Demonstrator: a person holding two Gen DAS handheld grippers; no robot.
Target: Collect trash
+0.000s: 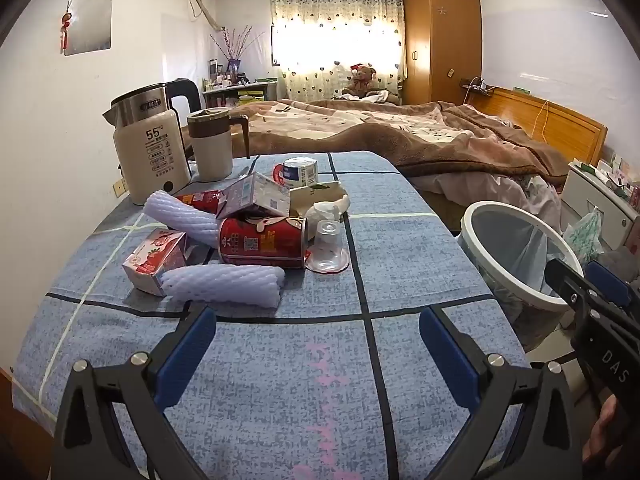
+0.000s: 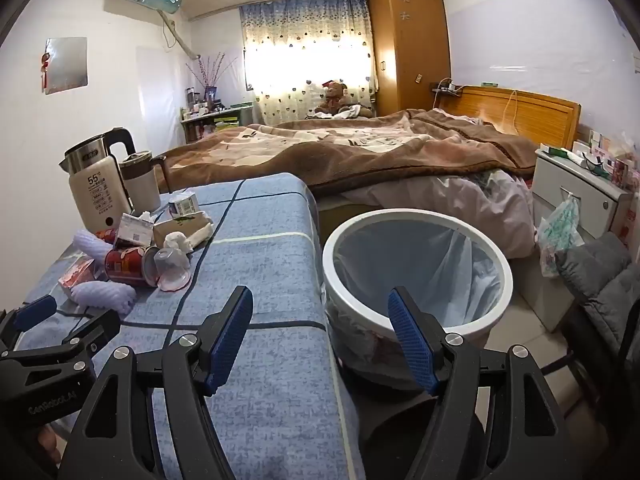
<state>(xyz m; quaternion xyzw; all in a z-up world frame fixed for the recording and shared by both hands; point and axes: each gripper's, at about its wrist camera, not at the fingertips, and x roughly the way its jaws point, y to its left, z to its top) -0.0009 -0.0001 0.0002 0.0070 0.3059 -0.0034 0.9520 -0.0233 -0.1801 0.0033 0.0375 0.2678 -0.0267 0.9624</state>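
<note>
The trash sits in a heap on the left part of the table with the blue checked cloth (image 1: 400,248). Going from left to right, there is a small pink juice carton (image 1: 154,260), then a white foam net sleeve (image 1: 226,284) lying on its side with its long way running left to right. Behind it is a second white foam sleeve (image 1: 180,216), a red drink can (image 1: 262,242) lying flat with its long way also left to right, a grey-purple carton (image 1: 256,198), a clear plastic cup (image 1: 328,250) tipped over, and a crumpled white tissue (image 1: 326,210).

The left gripper (image 1: 316,352) is spread wide with nothing between its blue pads. It hangs over bare cloth, and the heap lies ahead of it and a bit to the left. The near foam sleeve is the closest piece, so the left hand looks best placed to reach it.

The right gripper (image 2: 320,340) is also spread wide and holds nothing. It hangs over the table's right edge, and the round white trash bin with a pale bag (image 2: 416,264) stands on the floor just ahead of it, beside the table. The bin looks empty.

A white electric kettle (image 1: 150,152) and a white jug with a brown lid (image 1: 212,144) stand at the back left. Past the table is a bed with a brown blanket (image 1: 400,132), a wooden wardrobe (image 1: 442,32) and a bright curtained window (image 1: 336,36).
</note>
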